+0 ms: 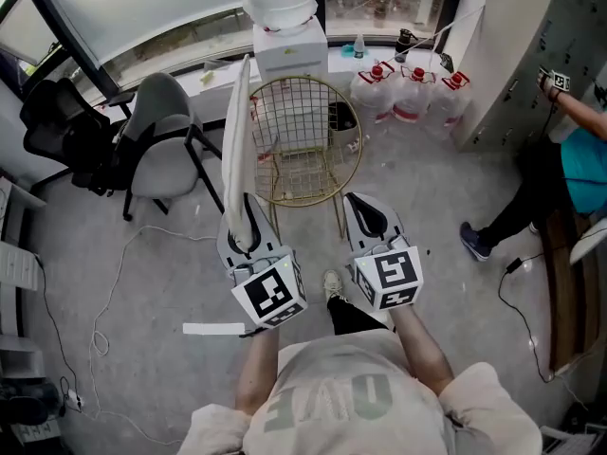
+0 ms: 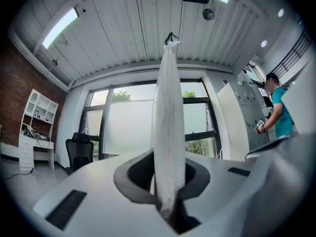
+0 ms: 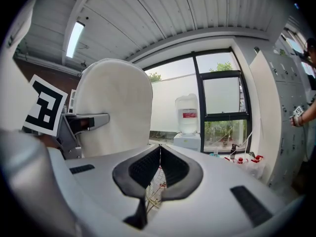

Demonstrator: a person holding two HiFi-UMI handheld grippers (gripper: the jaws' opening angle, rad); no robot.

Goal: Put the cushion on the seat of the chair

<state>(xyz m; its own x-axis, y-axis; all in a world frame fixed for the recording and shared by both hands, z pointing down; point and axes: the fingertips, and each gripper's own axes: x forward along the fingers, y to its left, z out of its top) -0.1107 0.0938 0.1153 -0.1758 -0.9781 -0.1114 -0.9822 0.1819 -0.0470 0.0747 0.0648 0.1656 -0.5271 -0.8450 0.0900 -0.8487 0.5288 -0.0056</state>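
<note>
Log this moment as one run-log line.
left hand-held gripper: shut on cushion, upright | right hand-held gripper: shut, empty | wire chair: bare | cushion not yet placed

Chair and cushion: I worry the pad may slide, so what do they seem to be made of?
Chair: thin metal wire, shiny gold finish, judging by its open grid and slim legs. Cushion: matte white fabric, probably soft padding inside; it stands edge-on as a thin, slightly bowed slab.
</note>
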